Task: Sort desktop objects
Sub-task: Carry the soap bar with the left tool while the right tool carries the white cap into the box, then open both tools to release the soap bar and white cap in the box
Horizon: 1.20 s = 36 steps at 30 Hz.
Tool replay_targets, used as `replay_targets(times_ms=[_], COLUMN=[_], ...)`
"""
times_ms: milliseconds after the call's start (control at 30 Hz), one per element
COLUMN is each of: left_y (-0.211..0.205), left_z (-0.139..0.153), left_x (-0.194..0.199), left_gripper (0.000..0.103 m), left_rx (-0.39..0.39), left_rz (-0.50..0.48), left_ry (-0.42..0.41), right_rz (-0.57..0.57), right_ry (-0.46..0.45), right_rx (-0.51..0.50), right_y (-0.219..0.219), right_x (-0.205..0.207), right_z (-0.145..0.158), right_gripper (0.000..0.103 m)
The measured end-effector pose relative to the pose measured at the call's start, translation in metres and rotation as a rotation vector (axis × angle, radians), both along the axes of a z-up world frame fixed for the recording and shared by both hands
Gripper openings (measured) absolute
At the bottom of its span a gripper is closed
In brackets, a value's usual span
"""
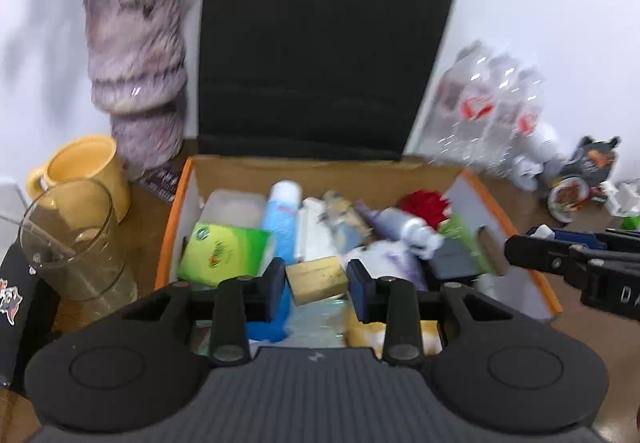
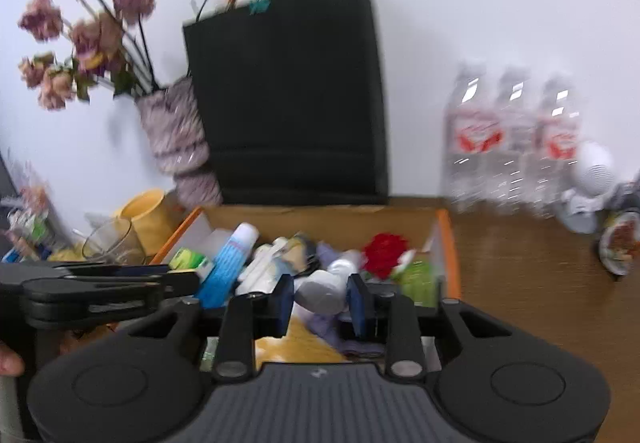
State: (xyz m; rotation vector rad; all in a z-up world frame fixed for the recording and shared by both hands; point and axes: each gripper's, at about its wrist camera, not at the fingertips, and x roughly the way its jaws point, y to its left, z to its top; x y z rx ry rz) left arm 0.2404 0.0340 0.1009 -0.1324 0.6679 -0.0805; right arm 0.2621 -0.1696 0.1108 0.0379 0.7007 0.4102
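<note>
We see an open cardboard box (image 1: 404, 166) with orange-edged side flaps on the wooden desk, crammed with objects. Inside we note a green tissue pack (image 1: 224, 253) at left, a blue tube (image 1: 282, 221) lying lengthwise beside it, a red flower (image 1: 424, 206) toward the far right and a white-capped bottle (image 1: 394, 223) tilted mid-box. A tan block (image 1: 318, 279) sits tilted above the near contents.

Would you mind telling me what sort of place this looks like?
Probably a home or office desk against a white wall: a wooden top crowded with a vase, a mug, water bottles and a box of oddments.
</note>
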Motion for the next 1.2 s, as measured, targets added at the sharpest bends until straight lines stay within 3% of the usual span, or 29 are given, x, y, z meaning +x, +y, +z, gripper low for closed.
replay_targets(times_ms=[133, 267, 333, 767, 800, 833, 867, 1133, 1200], left_y=[0.015, 0.018, 0.015, -0.009, -0.013, -0.016, -0.018, -0.006, -0.001], left_z=[-0.001, -0.001, -0.001, 0.006, 0.007, 0.008, 0.009, 0.011, 0.011], left_x=[0.026, 0.04, 0.041, 0.055, 0.056, 0.055, 0.052, 0.047, 0.047], left_gripper=[0.035, 0.035, 0.035, 0.037, 0.042, 0.069, 0.082, 0.084, 0.096], left_rx=[-0.005, -0.007, -0.007, 0.01, 0.025, 0.04, 0.058, 0.088, 0.092], left_rz=[0.007, -0.003, -0.014, -0.096, -0.104, -0.114, -0.119, -0.03, -0.002], left_ry=[0.052, 0.08, 0.084, 0.123, 0.134, 0.142, 0.142, 0.195, 0.219], right_rz=[0.074, 0.118, 0.124, -0.086, -0.093, -0.096, -0.099, -0.092, -0.091], right_ry=[0.106, 0.154, 0.165, 0.213, 0.213, 0.213, 0.212, 0.247, 0.261], right_rx=[0.029, 0.004, 0.01, -0.089, -0.098, -0.106, -0.113, -0.151, -0.169], right_y=[0.029, 0.055, 0.058, 0.012, 0.01, 0.009, 0.008, 0.009, 0.012], right_x=[0.019, 0.019, 0.018, 0.026, 0.028, 0.027, 0.026, 0.024, 0.023], right_z=[-0.016, -0.032, -0.033, -0.026, -0.026, -0.026, -0.025, -0.026, -0.026], right_gripper=[0.028, 0.029, 0.043, 0.056, 0.057, 0.06, 0.062, 0.072, 0.079])
